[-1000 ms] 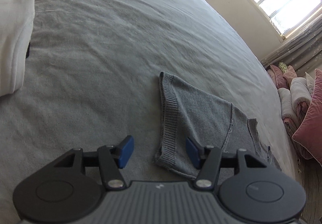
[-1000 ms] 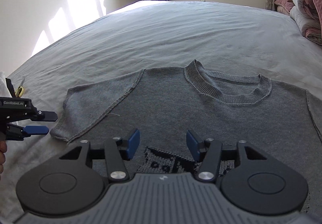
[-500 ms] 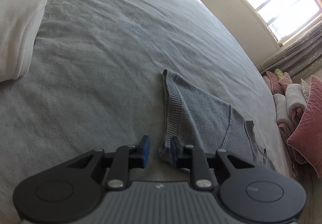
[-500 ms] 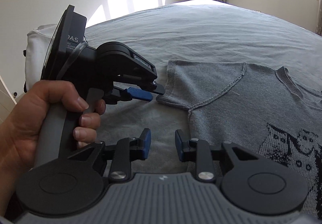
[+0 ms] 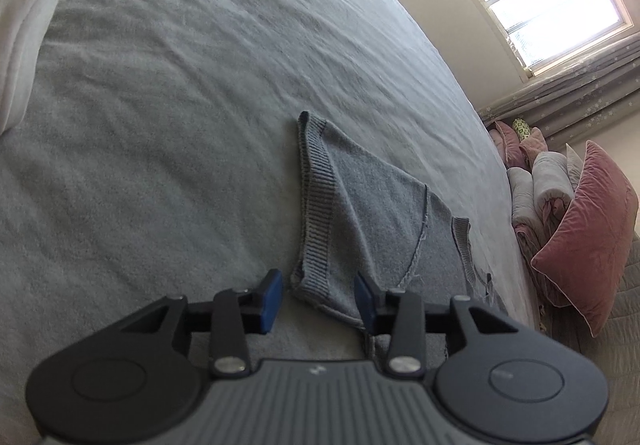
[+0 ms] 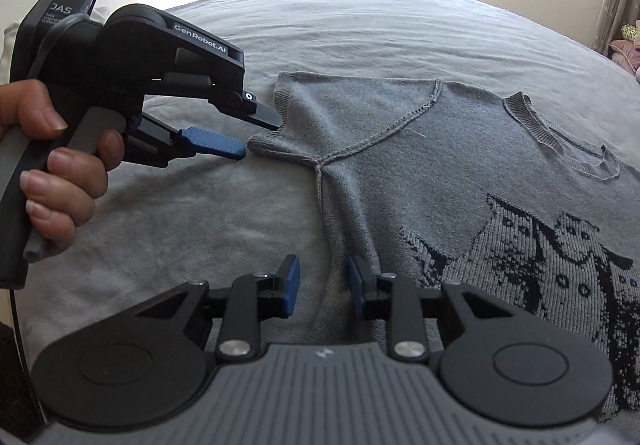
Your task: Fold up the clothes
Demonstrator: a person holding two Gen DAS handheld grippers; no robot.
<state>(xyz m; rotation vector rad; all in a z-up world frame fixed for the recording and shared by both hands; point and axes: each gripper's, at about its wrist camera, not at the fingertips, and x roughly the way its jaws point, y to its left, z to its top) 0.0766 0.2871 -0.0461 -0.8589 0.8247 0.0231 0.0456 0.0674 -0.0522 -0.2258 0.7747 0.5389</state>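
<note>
Grey bed point(image 6: 400, 25), one sweater point(image 6: 440, 173), two open tongs point(image 5: 318, 299) point(image 6: 323, 287).

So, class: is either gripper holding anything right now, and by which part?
Nothing is held. The left gripper is open around the sweater's sleeve cuff; the right gripper is open over the sweater's side edge.

One grey sweater point(image 6: 460, 165), two grippers — left point(image 6: 256, 133), right point(image 6: 323, 287) — one pink pillow point(image 5: 588, 241)
</note>
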